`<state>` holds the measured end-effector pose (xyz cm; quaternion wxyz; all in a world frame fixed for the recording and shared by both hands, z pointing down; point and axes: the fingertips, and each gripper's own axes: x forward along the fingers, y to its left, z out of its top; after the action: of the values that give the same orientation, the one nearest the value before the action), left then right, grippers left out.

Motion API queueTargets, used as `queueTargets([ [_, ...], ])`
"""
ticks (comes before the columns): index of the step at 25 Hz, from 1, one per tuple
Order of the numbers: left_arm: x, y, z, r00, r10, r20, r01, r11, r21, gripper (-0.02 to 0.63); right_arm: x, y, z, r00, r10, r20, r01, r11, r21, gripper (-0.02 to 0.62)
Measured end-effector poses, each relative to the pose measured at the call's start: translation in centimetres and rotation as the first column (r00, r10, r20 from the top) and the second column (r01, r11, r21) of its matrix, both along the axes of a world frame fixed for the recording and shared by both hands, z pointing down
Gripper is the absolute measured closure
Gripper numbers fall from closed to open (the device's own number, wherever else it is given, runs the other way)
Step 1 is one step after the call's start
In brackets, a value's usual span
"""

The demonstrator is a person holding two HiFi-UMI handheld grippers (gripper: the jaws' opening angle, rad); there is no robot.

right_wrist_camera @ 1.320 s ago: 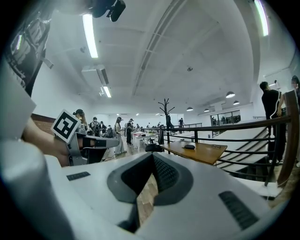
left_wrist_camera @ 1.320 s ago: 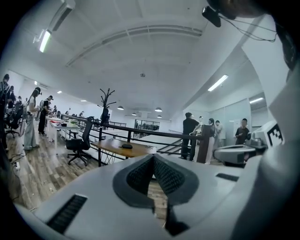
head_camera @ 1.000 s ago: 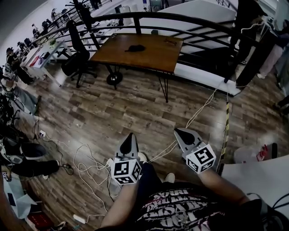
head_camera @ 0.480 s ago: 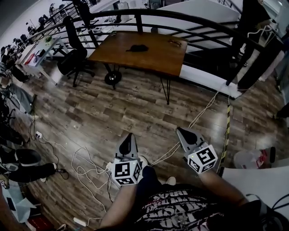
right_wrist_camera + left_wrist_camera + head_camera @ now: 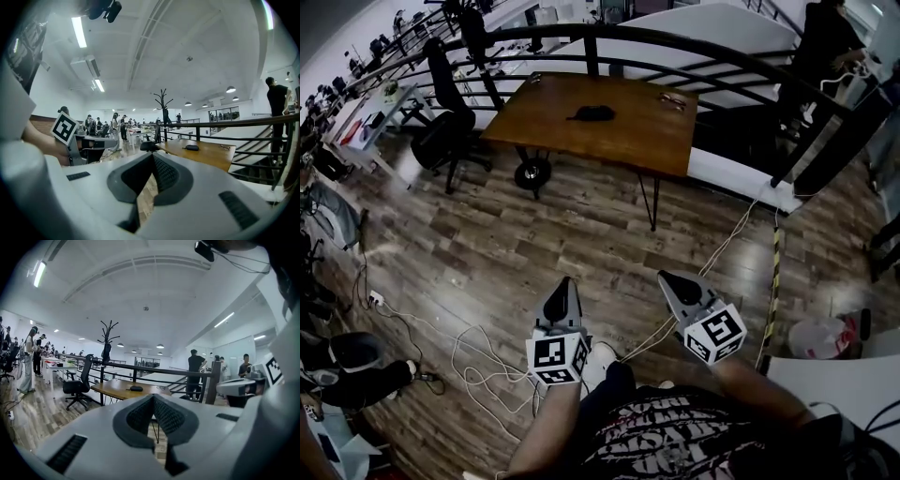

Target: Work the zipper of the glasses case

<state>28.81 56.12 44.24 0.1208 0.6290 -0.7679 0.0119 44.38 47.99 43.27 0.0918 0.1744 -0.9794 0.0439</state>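
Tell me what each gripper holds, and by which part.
Nothing is held. The left gripper and the right gripper are both shut and empty; the case lies on the table, well apart from them.

Black glasses case (image 5: 592,113); brown table (image 5: 623,141); grey-brown plank-patterned floor (image 5: 516,234)

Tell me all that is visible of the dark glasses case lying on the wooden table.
The glasses case is a small, dark, low and oblong thing. It lies flat near the middle of the brown wooden table. A thin tail seems to stick out from one end, perhaps a strap or a pull. Only the tabletop touches it, and nothing stands close beside it. Its zipper, its material and whether it is open are too small to tell.
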Motion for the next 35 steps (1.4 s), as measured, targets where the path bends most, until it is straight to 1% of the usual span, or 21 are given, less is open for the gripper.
queueTargets([
  [7,-6.1,-2.4,-1.8,0.998,0.058,0.023,-0.059,0.998,0.032,0.6,-6.6,-2.0,-1.8,0.999,0.05,0.005,-0.05,0.997,0.051,0.603],
  [10,-8.7,-2.3,-2.2,0.998,0.059,0.005,-0.06,0.996,0.059,0.6,-8.8,-1.6,-2.6,0.998,0.06,0.012,-0.061,0.995,0.079,0.603],
  [13,-10.7,-2.7,-2.0,0.999,0.047,-0.021,-0.046,0.996,0.074,0.6,-10.2,-1.5,-2.4,0.998,0.055,-0.009,-0.054,0.994,0.099,0.603],
  [21,-11.8,-4.6,0.3,0.997,0.065,-0.051,-0.063,0.997,0.04,0.6,-11.0,-4.2,-1.5,0.996,0.087,-0.021,-0.084,0.993,0.084,0.603],
  [25,-13.1,-7.5,0.8,0.997,0.066,-0.035,-0.065,0.997,0.028,0.6,-12.3,-7.3,-0.7,0.996,0.09,-0.017,-0.088,0.992,0.088,0.603],
  [27,-13.9,-9.5,1.0,0.998,0.06,-0.036,-0.059,0.998,0.02,0.6,-13.3,-9.3,-0.3,0.996,0.084,-0.015,-0.082,0.994,0.076,0.603],
  [30,-14.6,-12.9,0.9,0.997,0.061,-0.038,-0.061,0.998,0.013,0.6,-14.4,-12.8,0.3,0.997,0.075,-0.014,-0.074,0.996,0.057,0.603],
  [33,-15.9,-16.6,1.1,0.997,0.068,-0.023,-0.068,0.998,0.006,0.6,-16.2,-16.8,0.6,0.998,0.068,-0.015,-0.067,0.997,0.043,0.603],
  [35,-16.6,-18.8,1.8,0.997,0.069,-0.039,-0.07,0.998,-0.011,0.6,-17.3,-19.3,1.0,0.998,0.06,-0.025,-0.059,0.998,0.023,0.603],
])
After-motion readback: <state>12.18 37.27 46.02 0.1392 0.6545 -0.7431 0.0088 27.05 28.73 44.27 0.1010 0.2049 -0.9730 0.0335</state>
